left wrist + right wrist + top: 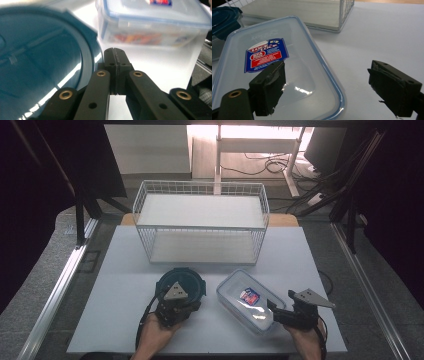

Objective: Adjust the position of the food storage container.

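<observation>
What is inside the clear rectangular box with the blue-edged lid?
Through the lid of the clear box nothing shows inside in the high view. The red and blue label covers part of the lid. In the left gripper view a blurred colourful band shows on its side wall; whether it lies inside is unclear.

Round dark-teal tub (pixel 181 281), lid on, upright on the white counter (pixel 120 295) just before the wire rack (pixel 201 220). Beside it, to its right and apart, clear rectangular box (pixel 247 301) with blue-rimmed lid and red-blue label, lying flat, turned at an angle.
</observation>
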Available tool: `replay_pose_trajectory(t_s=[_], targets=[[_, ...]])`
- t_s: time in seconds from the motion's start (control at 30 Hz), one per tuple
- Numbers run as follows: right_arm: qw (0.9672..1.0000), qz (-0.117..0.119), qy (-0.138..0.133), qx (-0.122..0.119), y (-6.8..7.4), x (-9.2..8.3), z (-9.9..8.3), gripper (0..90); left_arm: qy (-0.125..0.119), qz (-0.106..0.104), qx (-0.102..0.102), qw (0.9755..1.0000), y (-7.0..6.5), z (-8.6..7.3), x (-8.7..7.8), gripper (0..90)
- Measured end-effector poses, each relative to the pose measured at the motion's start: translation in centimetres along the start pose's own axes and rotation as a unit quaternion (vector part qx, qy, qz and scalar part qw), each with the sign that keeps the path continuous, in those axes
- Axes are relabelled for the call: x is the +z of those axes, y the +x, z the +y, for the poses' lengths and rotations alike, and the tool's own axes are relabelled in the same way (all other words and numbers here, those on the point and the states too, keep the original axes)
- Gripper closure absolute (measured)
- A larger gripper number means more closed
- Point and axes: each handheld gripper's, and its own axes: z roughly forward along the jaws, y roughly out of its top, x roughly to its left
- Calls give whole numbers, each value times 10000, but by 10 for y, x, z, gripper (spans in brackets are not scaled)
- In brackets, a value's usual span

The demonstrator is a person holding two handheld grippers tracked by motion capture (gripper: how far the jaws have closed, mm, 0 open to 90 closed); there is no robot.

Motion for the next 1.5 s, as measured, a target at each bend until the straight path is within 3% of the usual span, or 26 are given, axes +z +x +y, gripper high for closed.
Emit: replay_pose_trajectory(t_s=[0.1, 0.13, 0.23, 0.3, 0.33, 0.4, 0.5, 0.6, 0.8, 0.87, 0.97, 1.33, 1.5], targets=[[10000, 8, 6, -32, 2, 0, 0, 133, 13, 125, -8, 9999, 5, 22, 4, 900], [10000, -16, -16, -54, 2, 0, 0, 133, 55, 142, -92, 9998, 10, 34, 14, 900], [10000, -21, -12, -53, 2, 0, 0, 133, 237, 147, -113, 9995, 13, 42, 27, 900], [10000, -32, 1, -42, 1, 0, 0, 133, 480, 170, -83, 9987, 13, 46, 40, 900], [10000, -52, 16, -13, 0, 0, 0, 133, 668, 302, -47, 9973, 12, 48, 51, 900], [10000, -59, 21, -2, 0, 0, 0, 133, 726, 348, -29, 9967, 12, 50, 52, 900], [10000, -75, 30, -12, 0, 0, 0, 133, 841, 604, 199, 9944, 7, 53, 54, 900], [10000, -72, 31, -42, 1, -1, 0, 133, 888, 685, 328, 9932, 6, 53, 54, 900], [10000, -69, 14, 3, 0, -2, 0, 133, 898, 775, 197, 9927, 20, 45, 41, 900], [10000, -67, 27, 17, -1, -1, 0, 133, 848, 817, 76, 9930, 34, 38, 30, 900], [10000, -61, 48, 13, 0, -1, 0, 133, 832, 834, -17, 9930, 42, 34, 23, 900], [10000, 1, 48, -6, 1, 1, -1, 137, 753, 1379, -403, 9868, 87, 3, -23, 900], [10000, 46, 49, 6, 1, 1, -1, 148, 734, 1581, -456, 9836, 100, -6, -37, 900]])
